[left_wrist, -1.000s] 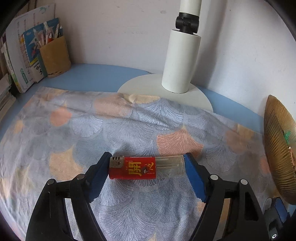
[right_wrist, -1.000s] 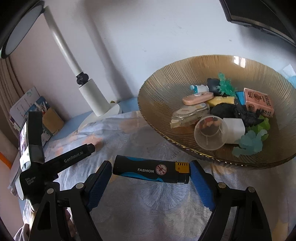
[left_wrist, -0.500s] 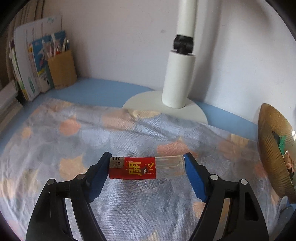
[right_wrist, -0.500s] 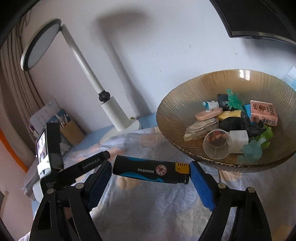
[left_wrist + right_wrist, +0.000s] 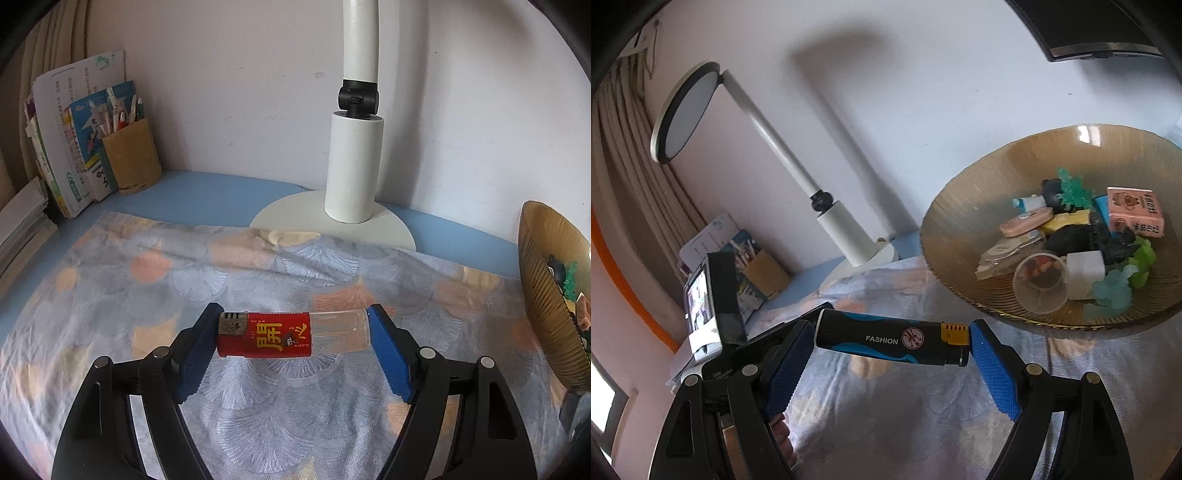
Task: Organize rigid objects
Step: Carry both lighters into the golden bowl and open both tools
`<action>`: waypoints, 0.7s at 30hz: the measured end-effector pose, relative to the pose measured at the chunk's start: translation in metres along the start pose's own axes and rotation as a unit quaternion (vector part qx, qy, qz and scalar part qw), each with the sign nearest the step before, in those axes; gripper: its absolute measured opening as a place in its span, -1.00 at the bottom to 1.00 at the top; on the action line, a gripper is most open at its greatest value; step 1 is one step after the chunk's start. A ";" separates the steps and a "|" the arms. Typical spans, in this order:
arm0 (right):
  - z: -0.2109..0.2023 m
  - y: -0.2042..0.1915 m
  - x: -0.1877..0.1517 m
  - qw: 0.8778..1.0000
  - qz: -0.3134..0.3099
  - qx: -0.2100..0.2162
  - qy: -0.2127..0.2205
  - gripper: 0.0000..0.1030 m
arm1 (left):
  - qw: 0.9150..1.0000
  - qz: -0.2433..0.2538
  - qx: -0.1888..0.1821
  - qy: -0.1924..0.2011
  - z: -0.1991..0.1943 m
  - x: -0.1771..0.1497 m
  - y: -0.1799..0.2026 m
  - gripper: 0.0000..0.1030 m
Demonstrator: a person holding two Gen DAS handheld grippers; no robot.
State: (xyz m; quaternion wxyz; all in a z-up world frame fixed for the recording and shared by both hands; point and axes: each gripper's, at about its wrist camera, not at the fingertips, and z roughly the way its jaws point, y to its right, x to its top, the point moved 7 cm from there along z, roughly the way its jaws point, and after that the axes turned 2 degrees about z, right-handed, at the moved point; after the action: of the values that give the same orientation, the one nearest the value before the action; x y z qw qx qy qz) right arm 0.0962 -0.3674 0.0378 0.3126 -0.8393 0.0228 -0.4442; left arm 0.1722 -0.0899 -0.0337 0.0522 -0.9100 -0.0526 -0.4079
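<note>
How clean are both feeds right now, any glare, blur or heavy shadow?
Left wrist view: sharp, evenly lit, fisheye bending the edges; red lighter crisp. Right wrist view: a bright glare spot on the glass bowl rim, lamp shadow on the wall, slightly soft cloth; black lighter print readable.

The lamp (image 5: 352, 173) stands behind the cloth (image 5: 258, 280), the pen cup (image 5: 131, 158) left, the bowl (image 5: 546, 295) right.
</note>
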 end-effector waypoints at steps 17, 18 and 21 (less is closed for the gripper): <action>-0.037 -0.042 0.037 0.994 -0.064 0.062 0.058 0.64 | 0.999 -0.014 -0.032 0.039 -0.022 0.018 0.007 0.49; -0.043 -0.042 0.052 0.994 -0.067 0.059 0.065 0.63 | 0.998 -0.008 -0.043 0.051 -0.031 0.028 0.015 0.49; -0.056 -0.033 0.091 0.993 -0.060 0.056 0.081 0.64 | 0.993 0.018 -0.084 0.082 -0.055 0.055 0.046 0.49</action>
State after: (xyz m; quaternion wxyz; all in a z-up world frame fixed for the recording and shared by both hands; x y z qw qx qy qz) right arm 0.1011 -0.3978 0.1453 0.3293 -0.7814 -0.0273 -0.5293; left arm 0.1748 -0.1402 0.0416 -0.0125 -0.8753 0.0030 -0.4834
